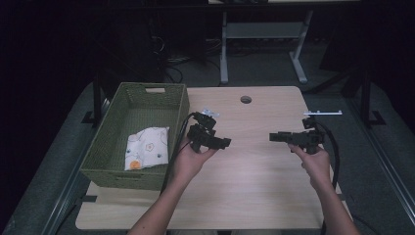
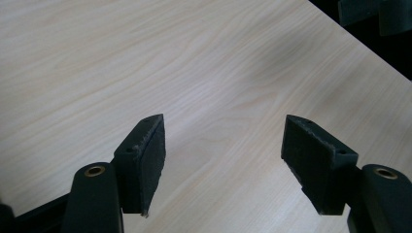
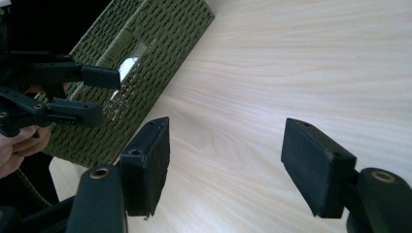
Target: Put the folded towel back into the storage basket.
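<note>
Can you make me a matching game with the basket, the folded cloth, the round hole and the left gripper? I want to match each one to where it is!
Things:
1. green basket
2. folded cloth
3. round hole
4. left gripper

Places:
A. inside the basket
B. near the table's far edge
C. on the table's left side
D. held above the bare wood, jaws apart

Pairs: 1-C, 2-A, 3-B, 4-D

High view dim, surroundings black; gripper views bright, sharp.
</note>
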Action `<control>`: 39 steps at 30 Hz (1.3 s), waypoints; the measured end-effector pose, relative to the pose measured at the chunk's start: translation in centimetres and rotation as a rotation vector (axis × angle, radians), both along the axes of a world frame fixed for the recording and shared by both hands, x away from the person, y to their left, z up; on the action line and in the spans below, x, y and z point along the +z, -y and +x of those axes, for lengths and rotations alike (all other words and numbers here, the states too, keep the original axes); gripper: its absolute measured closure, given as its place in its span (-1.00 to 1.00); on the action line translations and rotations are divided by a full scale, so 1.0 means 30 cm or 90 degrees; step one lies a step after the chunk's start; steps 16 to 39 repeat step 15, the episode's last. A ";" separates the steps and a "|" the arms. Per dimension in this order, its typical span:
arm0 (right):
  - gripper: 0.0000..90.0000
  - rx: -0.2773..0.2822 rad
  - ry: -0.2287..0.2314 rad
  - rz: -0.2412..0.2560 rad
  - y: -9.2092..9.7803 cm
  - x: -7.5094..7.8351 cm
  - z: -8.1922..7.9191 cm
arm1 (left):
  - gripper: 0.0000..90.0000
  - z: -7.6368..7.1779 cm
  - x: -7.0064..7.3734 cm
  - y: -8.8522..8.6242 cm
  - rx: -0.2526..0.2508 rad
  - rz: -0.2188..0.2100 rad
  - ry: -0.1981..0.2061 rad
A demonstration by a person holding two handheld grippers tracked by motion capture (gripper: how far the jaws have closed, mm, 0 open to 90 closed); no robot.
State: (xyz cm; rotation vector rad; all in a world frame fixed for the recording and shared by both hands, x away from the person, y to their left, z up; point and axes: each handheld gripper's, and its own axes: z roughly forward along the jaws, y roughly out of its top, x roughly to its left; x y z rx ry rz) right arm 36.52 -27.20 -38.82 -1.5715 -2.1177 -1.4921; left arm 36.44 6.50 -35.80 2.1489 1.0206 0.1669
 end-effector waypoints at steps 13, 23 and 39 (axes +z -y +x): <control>-0.25 -0.013 -0.005 -0.012 0.079 -0.076 -0.087 | -0.29 -0.046 -0.064 0.034 -0.019 -0.012 -0.012; -0.25 -0.012 -0.006 -0.013 0.081 -0.082 -0.094 | -0.29 -0.049 -0.068 0.032 -0.021 -0.012 -0.012; -0.25 -0.012 -0.006 -0.013 0.081 -0.082 -0.094 | -0.29 -0.049 -0.068 0.032 -0.021 -0.012 -0.012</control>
